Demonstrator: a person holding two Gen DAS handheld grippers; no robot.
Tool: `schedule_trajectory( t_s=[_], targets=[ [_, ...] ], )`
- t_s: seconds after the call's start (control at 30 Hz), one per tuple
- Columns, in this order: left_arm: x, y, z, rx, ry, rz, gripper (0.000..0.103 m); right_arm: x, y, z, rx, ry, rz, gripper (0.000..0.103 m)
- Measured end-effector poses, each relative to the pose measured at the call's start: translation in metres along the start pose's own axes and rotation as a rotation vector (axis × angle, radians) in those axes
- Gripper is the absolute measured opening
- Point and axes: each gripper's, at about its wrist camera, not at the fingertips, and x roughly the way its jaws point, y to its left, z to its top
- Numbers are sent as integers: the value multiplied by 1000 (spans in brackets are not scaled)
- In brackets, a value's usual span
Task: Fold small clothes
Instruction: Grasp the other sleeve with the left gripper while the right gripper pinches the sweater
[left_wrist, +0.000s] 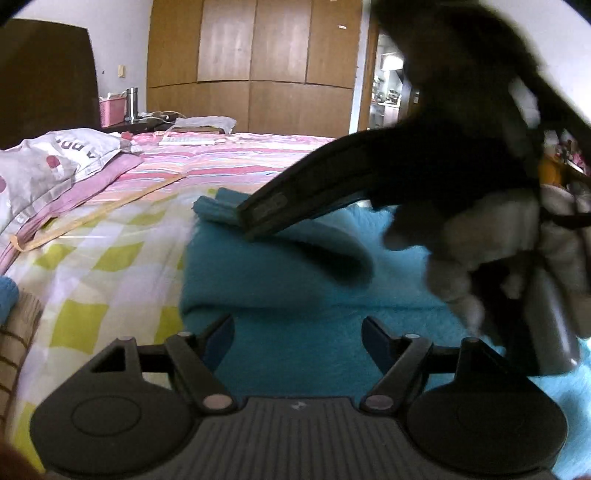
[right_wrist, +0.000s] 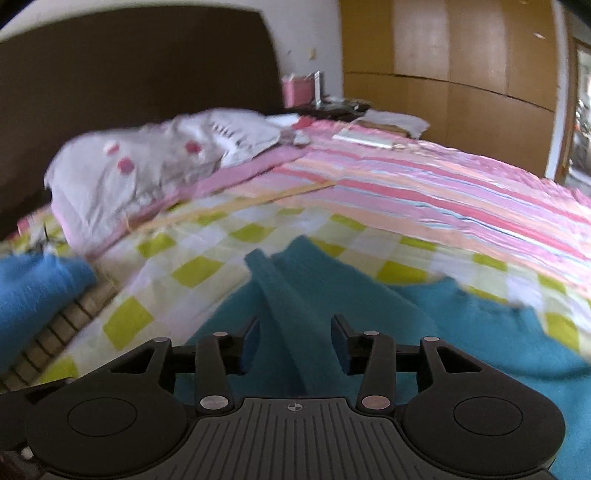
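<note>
Nearest the left wrist camera, the left gripper (left_wrist: 297, 332) hovers with its jaws spread wide and nothing between the pads, only the teal garment (left_wrist: 280, 273) lying flat below. That garment is the task's thing; it rests on the bed (left_wrist: 110, 258), on the green-and-white checked part of the cover, and a soft fold edge runs across it just ahead of the fingertips. Judging by this, the left gripper is placed to take or steady that near edge.

Beyond it, the right gripper (left_wrist: 255, 218) reaches in from the right, held by a gloved hand (left_wrist: 487, 243), its long dark finger lying over the far part of the garment by a bunched cuff or hem. In its own view, the right gripper (right_wrist: 295, 343) has its jaws partly spread; a narrow sleeve-like strip of the teal cloth runs up between them, but the pads do not seem to press on it, so it looks released, not pinched.

Farther off lie a second blue cloth (right_wrist: 33, 291) at the left, a dotted pillow (right_wrist: 147, 162), the pink striped cover and a wooden wardrobe (left_wrist: 255, 62)
</note>
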Motion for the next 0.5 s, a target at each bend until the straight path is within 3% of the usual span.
schedule_trajectory(
  t_s=[0.13,0.27,0.33,0.4,0.5],
  targets=[
    [-1,12,0,-23,-12,-6,81,27,15,1,-61,39,-59,48],
    [-1,23,1,-57,-23,-6,81,36,9,5,-12,28,-110,43],
    [0,24,1,-65,-25,-9,81,36,1,6,31,30,-109,36],
    [1,25,1,-70,-25,-15,81,33,-5,6,50,23,-117,20],
    [2,26,0,-63,-27,-19,81,23,-15,7,91,-3,-130,12]
  ],
)
